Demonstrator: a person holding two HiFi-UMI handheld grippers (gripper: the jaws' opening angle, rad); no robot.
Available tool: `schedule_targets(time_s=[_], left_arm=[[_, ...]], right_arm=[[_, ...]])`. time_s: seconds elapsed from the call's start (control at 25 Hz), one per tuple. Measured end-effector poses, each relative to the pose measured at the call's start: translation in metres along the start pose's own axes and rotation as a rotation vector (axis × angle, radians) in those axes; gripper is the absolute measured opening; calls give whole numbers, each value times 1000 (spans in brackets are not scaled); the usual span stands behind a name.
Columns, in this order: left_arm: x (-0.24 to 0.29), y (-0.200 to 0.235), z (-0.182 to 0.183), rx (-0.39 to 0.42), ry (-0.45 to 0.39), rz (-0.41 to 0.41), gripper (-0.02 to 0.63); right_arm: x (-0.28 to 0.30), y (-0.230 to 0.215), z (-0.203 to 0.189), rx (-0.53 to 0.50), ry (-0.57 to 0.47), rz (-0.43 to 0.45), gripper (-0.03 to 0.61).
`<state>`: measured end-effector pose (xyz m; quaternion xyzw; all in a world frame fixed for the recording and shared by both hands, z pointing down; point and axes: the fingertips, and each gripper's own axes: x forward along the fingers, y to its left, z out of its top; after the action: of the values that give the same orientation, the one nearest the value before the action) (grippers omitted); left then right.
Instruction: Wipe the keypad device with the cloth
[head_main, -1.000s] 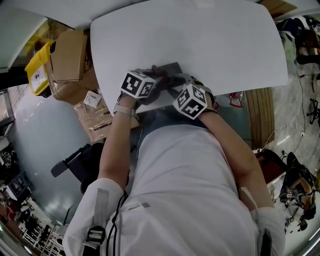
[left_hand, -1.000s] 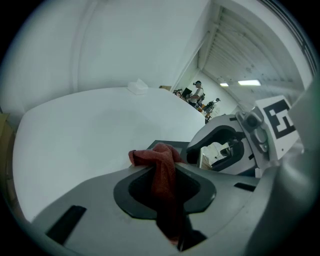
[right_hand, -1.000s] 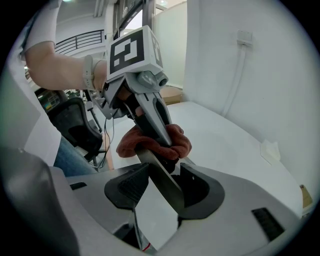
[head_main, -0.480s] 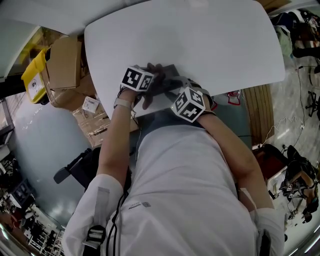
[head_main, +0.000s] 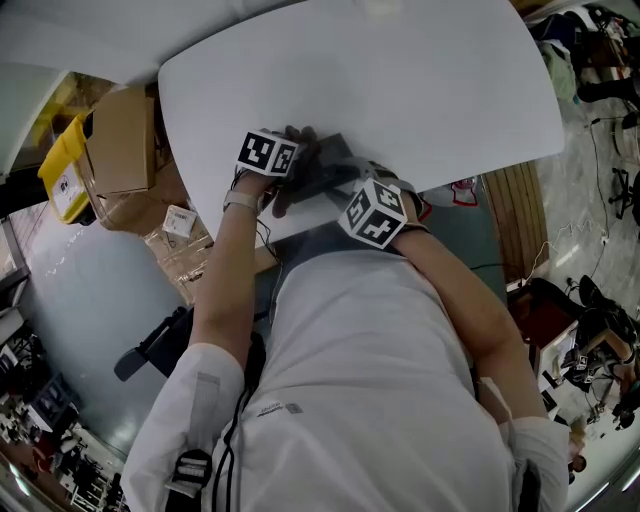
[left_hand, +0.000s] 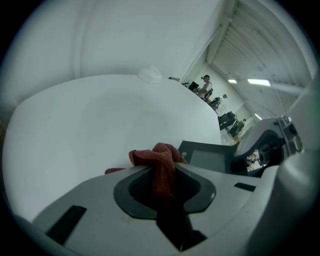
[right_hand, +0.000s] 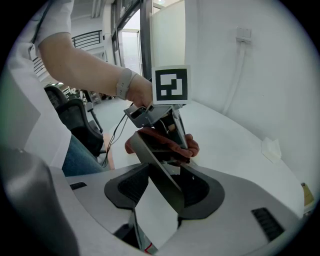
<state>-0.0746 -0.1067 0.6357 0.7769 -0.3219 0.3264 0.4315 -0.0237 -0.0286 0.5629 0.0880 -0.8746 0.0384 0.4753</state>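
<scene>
Change: left gripper (left_hand: 162, 170) has slid a little farther from the person's body along the keypad device (right_hand: 155, 167); the right gripper (right_hand: 167, 189) has kept its place.
Left gripper: jaws clamped on a dark red cloth (left_hand: 161, 159), which is bunched between them and spills past the tips.
Cloth: pressed against the upper face of the device, as the right gripper view shows.
Right gripper: jaws shut on the near edge of the device, which slants up between them.
Keypad device: dark grey slab with a pale screen, at the near edge of the table (head_main: 420, 80), between the two grippers and close to the person's body.
Table: white with rounded corners; a small crumpled white scrap (left_hand: 150, 75) lies on its far side.
Floor, left of table: cardboard boxes (head_main: 120, 140) and a yellow bin (head_main: 60, 165).
</scene>
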Motion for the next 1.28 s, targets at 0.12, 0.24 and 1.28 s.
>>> schedule_targets(time_s=[0.12, 0.24, 1.28], left_arm=[[4, 5, 1, -7, 9, -1, 75], [8, 8, 2, -9, 13, -1, 75], [-27, -62, 1, 137, -65, -28, 67]], right_arm=[[0, 1, 0, 2, 2, 1, 186], [-1, 0, -1, 5, 2, 0, 186], [-2, -2, 0, 0, -32, -1, 187]])
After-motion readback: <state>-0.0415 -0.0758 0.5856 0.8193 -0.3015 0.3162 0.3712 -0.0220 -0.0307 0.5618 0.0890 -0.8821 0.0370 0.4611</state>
